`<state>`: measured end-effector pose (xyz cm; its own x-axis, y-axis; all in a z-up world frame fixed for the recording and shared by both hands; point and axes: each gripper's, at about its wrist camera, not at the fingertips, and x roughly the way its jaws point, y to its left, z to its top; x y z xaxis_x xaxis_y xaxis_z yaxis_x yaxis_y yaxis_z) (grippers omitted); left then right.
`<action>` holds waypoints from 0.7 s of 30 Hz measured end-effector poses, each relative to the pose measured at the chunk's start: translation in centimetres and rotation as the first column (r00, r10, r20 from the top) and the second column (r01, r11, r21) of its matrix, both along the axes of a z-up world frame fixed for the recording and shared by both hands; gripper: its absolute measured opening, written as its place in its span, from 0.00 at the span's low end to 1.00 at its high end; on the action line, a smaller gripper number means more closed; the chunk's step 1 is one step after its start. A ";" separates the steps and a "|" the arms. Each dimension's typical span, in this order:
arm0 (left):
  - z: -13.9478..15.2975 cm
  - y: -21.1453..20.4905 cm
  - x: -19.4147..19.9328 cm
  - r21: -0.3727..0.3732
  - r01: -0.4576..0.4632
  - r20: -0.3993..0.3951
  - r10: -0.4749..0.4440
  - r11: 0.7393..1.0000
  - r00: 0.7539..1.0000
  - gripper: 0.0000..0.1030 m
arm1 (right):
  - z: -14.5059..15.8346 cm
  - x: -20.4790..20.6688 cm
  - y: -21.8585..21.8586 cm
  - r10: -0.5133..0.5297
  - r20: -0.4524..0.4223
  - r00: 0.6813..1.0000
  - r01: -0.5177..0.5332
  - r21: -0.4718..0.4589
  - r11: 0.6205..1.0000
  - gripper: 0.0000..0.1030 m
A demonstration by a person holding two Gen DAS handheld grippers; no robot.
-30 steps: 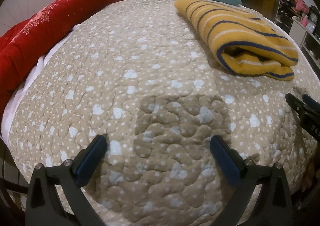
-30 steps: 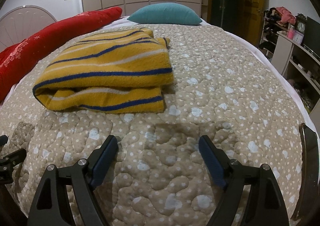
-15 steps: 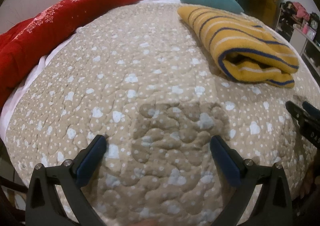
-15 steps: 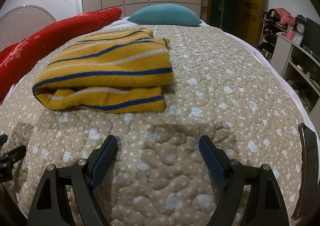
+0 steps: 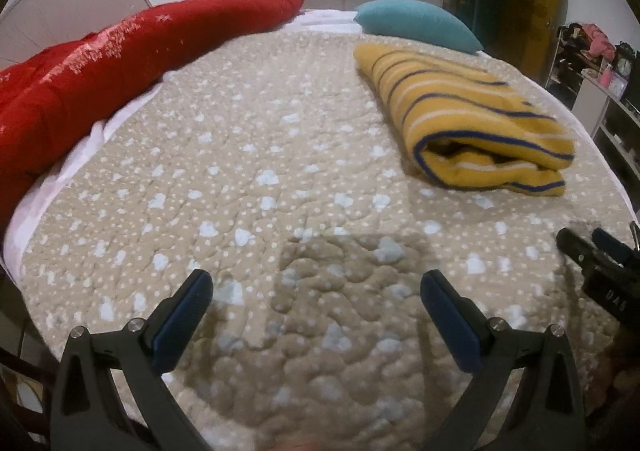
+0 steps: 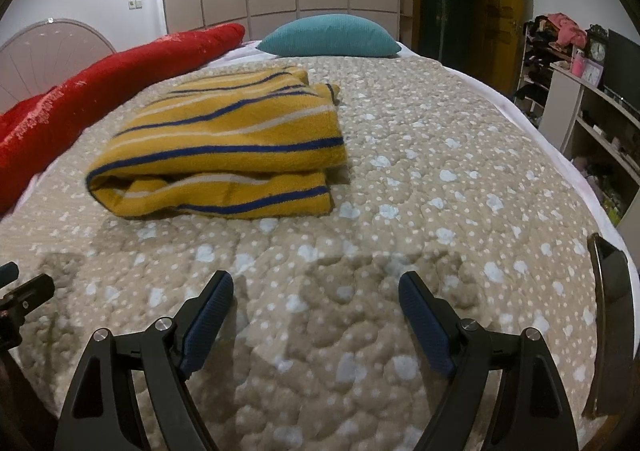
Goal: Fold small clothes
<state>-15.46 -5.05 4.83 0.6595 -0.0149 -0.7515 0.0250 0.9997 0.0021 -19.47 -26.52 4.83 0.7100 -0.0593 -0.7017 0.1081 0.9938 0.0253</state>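
From the left wrist view, the left gripper (image 5: 316,291) hangs over bare quilt (image 5: 248,155) with its blue-padded fingers (image 5: 182,315) spread wide and nothing between them; the folded yellow striped garment (image 5: 472,119) lies well apart, up and to the right, and the tip of the right gripper (image 5: 600,267) pokes in at the edge below the garment. A teal pillow (image 5: 416,25) sits just behind the garment, and a red blanket (image 5: 120,63) runs along the far side of the quilt from it. From the right wrist view, the right gripper (image 6: 316,295) is likewise spread and empty, short of the garment (image 6: 224,147), whose rolled open edge faces it. The fold looks finished, though loose. To my eye the risk is that a finger coming in low snags that gaping edge, or pinches only the top layer, and drags the stack open; the puffy quilt could also bunch up under a careless grab.
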 end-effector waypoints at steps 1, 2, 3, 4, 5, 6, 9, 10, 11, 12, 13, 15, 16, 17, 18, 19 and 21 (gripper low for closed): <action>0.4 -0.2 -0.3 0.007 0.001 0.010 -0.001 1.000 1.000 1.00 | 0.2 -0.2 0.0 0.002 0.003 1.000 -0.002 0.007 1.000 0.85; 0.8 -0.4 -0.6 0.015 0.003 0.019 -0.003 1.000 1.000 1.00 | 0.3 -0.4 0.0 0.003 0.007 1.000 -0.003 0.010 1.000 0.86; 1.2 -0.6 -0.9 0.022 0.007 0.028 -0.007 1.000 1.000 1.00 | 0.6 -0.7 0.1 0.002 0.015 1.000 -0.002 0.008 1.000 0.86; 1.7 -0.7 -1.0 0.024 0.008 0.037 -0.009 1.000 0.999 1.00 | 0.8 -0.9 0.1 0.001 0.023 1.000 -0.001 0.003 1.000 0.86; 2.0 -0.8 -1.2 0.022 0.010 0.042 -0.011 1.000 0.999 1.00 | 1.1 -1.1 0.1 0.001 0.034 0.999 0.000 -0.004 1.000 0.86; 2.3 -0.8 -1.3 0.018 0.012 0.043 -0.013 1.000 0.999 1.00 | 1.4 -1.4 0.2 -0.001 0.043 0.999 0.001 -0.008 1.000 0.86; 2.8 -0.9 -1.6 0.002 0.016 0.039 -0.016 1.000 0.999 1.00 | 2.1 -1.8 0.1 -0.005 0.062 0.998 0.006 -0.007 1.000 0.86; 2.9 -0.8 -1.7 -0.002 0.016 0.039 -0.016 1.000 0.999 1.00 | 2.2 -1.9 0.1 -0.006 0.065 0.998 0.007 -0.006 1.000 0.86; 3.0 -0.9 -1.9 -0.003 0.015 0.039 -0.015 1.000 0.999 1.00 | 2.4 -2.0 0.0 -0.006 0.069 0.998 0.007 -0.005 1.000 0.86; 3.1 -0.9 -1.9 -0.002 0.016 0.036 -0.016 1.000 0.999 1.00 | 2.5 -2.1 0.1 -0.007 0.070 0.998 0.007 -0.005 1.000 0.86; 3.1 -1.0 -1.9 -0.003 0.018 0.032 -0.018 1.000 0.999 1.00 | 2.5 -2.1 0.1 -0.006 0.071 0.997 0.007 -0.007 1.000 0.86; 3.2 -1.2 -2.1 -0.007 0.023 0.029 -0.022 1.000 0.999 1.00 | 2.6 -2.4 0.2 -0.005 0.074 0.997 0.006 -0.011 1.000 0.86; 3.3 -1.4 -2.2 -0.008 0.024 0.029 -0.024 1.000 0.999 1.00 | 2.6 -2.4 0.3 -0.003 0.074 0.997 0.004 -0.012 1.000 0.86; 3.4 -1.5 -2.3 -0.009 0.026 0.030 -0.026 1.000 0.999 1.00 | 2.7 -2.5 0.3 0.000 0.075 0.997 0.001 -0.014 1.000 0.86; 3.4 -1.6 -2.4 -0.008 0.029 0.030 -0.029 1.000 0.999 1.00 | 2.6 -2.5 0.4 0.003 0.075 0.997 -0.002 -0.016 1.000 0.86; 3.5 -1.7 -2.4 -0.007 0.033 0.030 -0.033 0.999 0.999 1.00 | 2.6 -2.5 0.5 0.005 0.076 0.997 -0.004 -0.019 1.000 0.86; 3.5 -1.8 -2.5 -0.009 0.037 0.030 -0.037 0.999 0.999 1.00 | 2.7 -2.6 0.6 0.010 0.079 0.997 -0.008 -0.022 1.000 0.86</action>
